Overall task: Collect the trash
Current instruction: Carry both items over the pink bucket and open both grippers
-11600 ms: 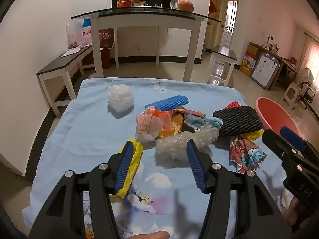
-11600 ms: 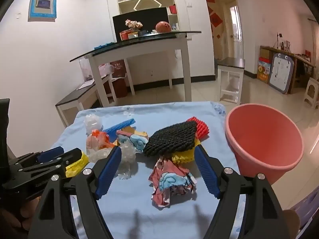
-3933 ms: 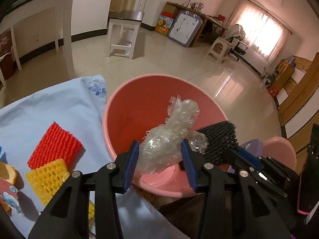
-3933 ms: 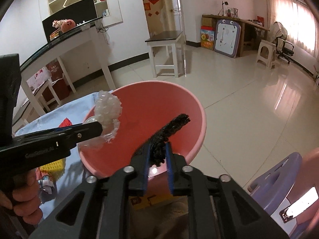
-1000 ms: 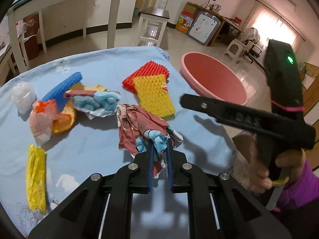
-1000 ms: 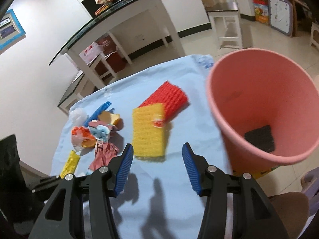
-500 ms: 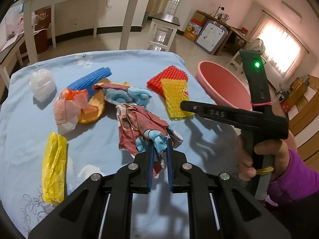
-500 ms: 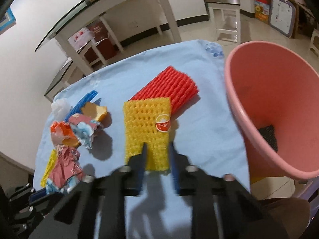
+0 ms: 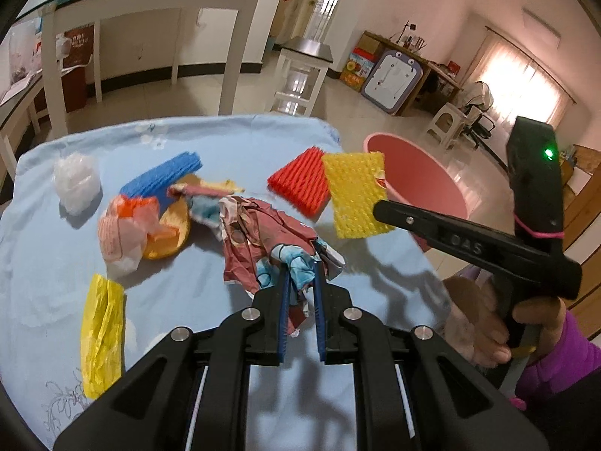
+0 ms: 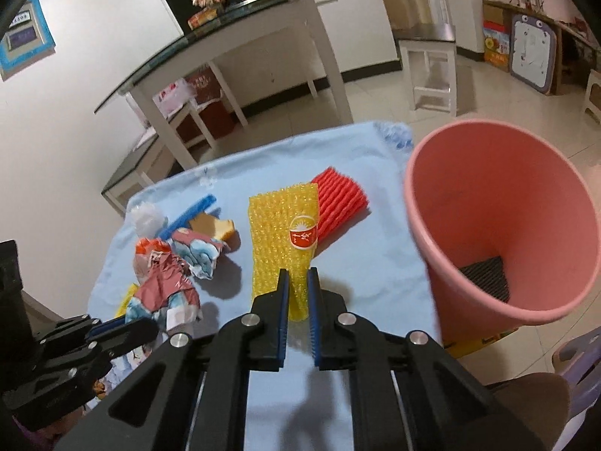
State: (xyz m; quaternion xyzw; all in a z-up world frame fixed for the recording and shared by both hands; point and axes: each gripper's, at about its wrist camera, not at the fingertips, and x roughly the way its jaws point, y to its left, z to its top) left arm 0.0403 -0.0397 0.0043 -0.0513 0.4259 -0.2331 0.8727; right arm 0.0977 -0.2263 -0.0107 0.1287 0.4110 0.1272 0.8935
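Yellow foam net [image 10: 282,238], frame centre, pinched by closing right hand-held gripper [image 10: 298,291]; left hand-held gripper [image 9: 299,289] clamps crumpled wrapper [image 9: 263,242]. Grasp step; next, carry both to pink bin [image 10: 499,233], right.

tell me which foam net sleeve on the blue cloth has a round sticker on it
The yellow foam net, pinched at its near end in the closing right gripper. The red net and the blue net carry no visible sticker.

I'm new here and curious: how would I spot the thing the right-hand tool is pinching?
Find the pink bucket beside the blue cloth. Just left of it, the right gripper is closing on a yellow foam net, the only piece with a red round sticker, overlapping a red net.
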